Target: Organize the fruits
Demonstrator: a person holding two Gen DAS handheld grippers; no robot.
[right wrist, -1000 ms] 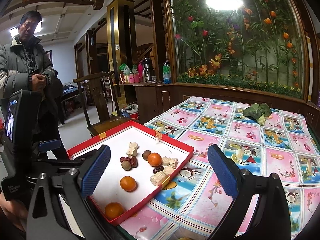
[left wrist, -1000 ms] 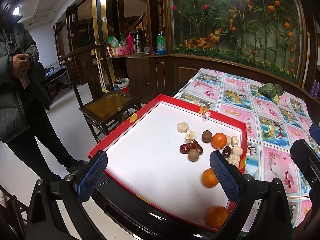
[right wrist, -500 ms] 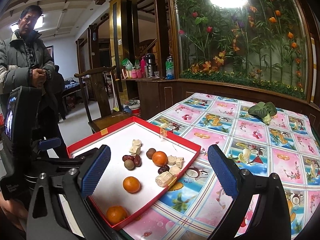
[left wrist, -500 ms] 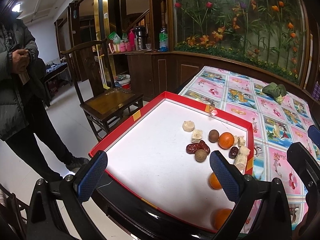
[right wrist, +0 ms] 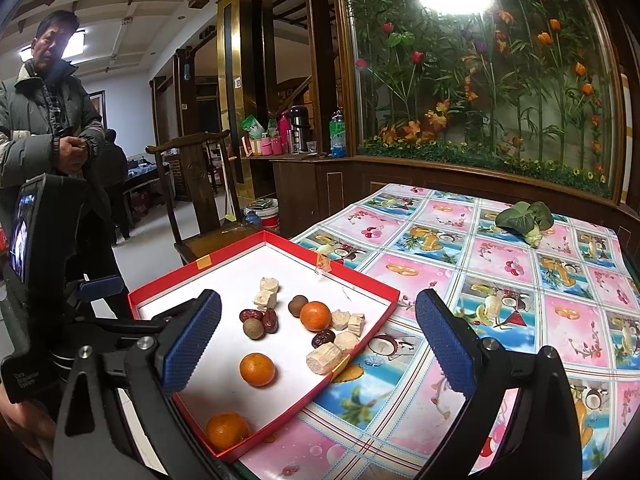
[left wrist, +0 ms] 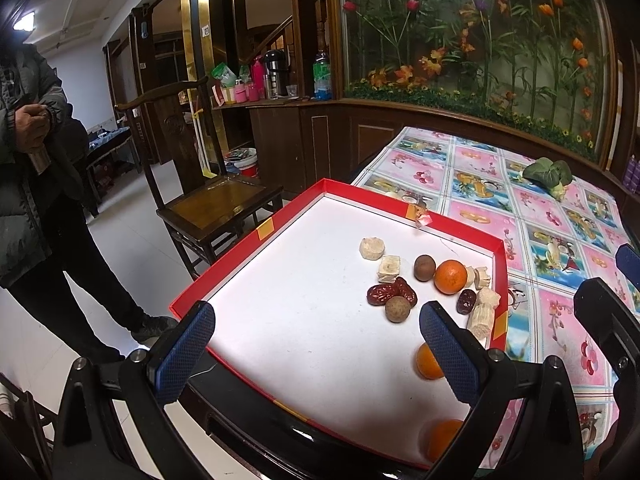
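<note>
Covering the table, a floral tablecloth (right wrist: 500, 280) — wooden chair (left wrist: 212, 200) beside.

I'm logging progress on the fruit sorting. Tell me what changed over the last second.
Only the viewpoints shifted. The left hand-held gripper drifted so that its right finger now covers part of the middle orange; the right hand-held gripper eased slightly toward the red tray. Both are open and empty; nothing was gripped or released. The fruits, the pale chunks and the leafy vegetable lie as before.
</note>
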